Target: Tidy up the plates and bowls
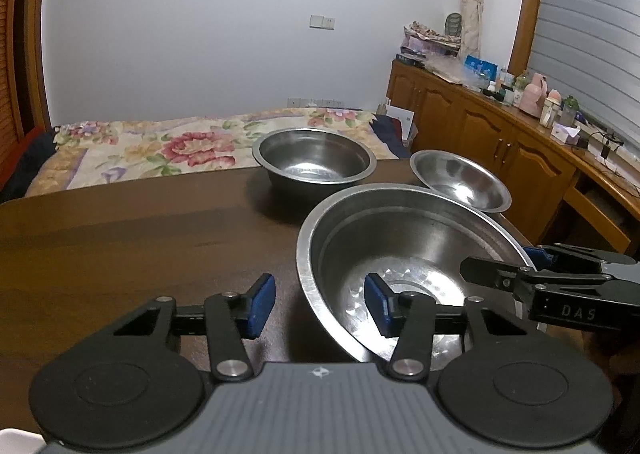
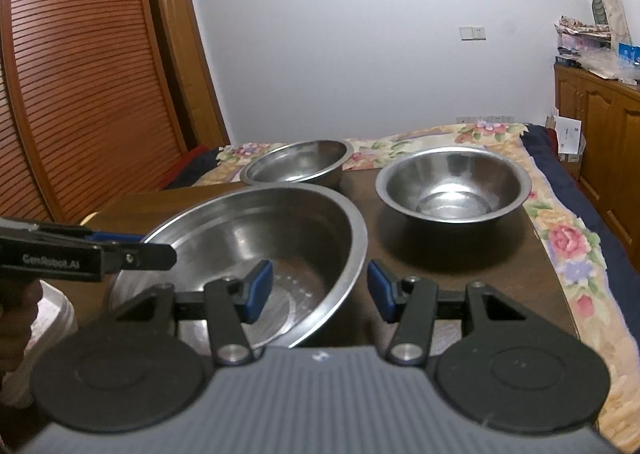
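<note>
Clearly the nearest risk sits at the big bowl (image 1: 404,266): its rim runs between the jaws of both grippers, and thin polished steel can slip or tip if either side closes off-centre or lifts unevenly. The left gripper (image 1: 320,304) straddles the bowl's left wall, one pad outside and one inside, with the jaws partly spread and no clear pinch on the metal. The right gripper (image 2: 320,290) straddles the opposite wall in the same way, half open, its pads beside the rim rather than pressed on it. A tilted lift could knock the medium bowl (image 2: 454,184) just beyond on the tabletop (image 1: 140,238), or push the deep bowl (image 1: 314,162) at the far edge toward the bed (image 1: 132,150).
</note>
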Demonstrator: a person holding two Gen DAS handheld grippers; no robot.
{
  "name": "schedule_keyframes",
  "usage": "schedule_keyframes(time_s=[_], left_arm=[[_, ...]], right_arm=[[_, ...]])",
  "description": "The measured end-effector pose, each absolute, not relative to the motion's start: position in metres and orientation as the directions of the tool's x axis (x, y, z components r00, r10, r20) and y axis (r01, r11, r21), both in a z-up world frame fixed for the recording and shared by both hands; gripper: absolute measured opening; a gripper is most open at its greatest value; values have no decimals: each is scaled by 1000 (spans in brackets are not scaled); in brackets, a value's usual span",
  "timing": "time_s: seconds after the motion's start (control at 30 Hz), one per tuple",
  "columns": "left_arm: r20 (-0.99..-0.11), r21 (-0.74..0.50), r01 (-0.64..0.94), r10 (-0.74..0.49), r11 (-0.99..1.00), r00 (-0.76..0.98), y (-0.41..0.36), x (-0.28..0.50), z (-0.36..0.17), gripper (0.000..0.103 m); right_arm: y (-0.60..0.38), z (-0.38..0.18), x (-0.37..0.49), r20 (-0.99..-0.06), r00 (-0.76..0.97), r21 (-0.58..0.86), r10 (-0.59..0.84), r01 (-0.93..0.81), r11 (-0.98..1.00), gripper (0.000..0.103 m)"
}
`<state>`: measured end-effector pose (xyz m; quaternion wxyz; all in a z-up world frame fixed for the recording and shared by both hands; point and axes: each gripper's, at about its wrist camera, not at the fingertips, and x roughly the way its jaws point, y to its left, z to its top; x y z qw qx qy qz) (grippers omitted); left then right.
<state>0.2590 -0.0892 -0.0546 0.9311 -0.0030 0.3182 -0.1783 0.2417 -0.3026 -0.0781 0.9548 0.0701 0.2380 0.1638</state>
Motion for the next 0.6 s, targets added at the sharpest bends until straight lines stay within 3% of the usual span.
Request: schedule_keyframes(time_s=[0.2, 0.3, 0.6], left_arm=[[-614, -144, 336, -350, 931, 707, -90, 262, -58, 31], [-616, -163, 345, -368, 924, 696, -89, 260, -58, 30], [-618, -161, 356, -375, 920, 691, -90, 254, -56, 27]], right_arm=[[-300, -78, 242, -445, 820, 226, 360, -287, 931, 53], [-299, -79, 241, -453, 812, 230, 369, -293, 928, 52], [-301, -78, 236, -455, 813, 224, 363, -290, 931, 36]])
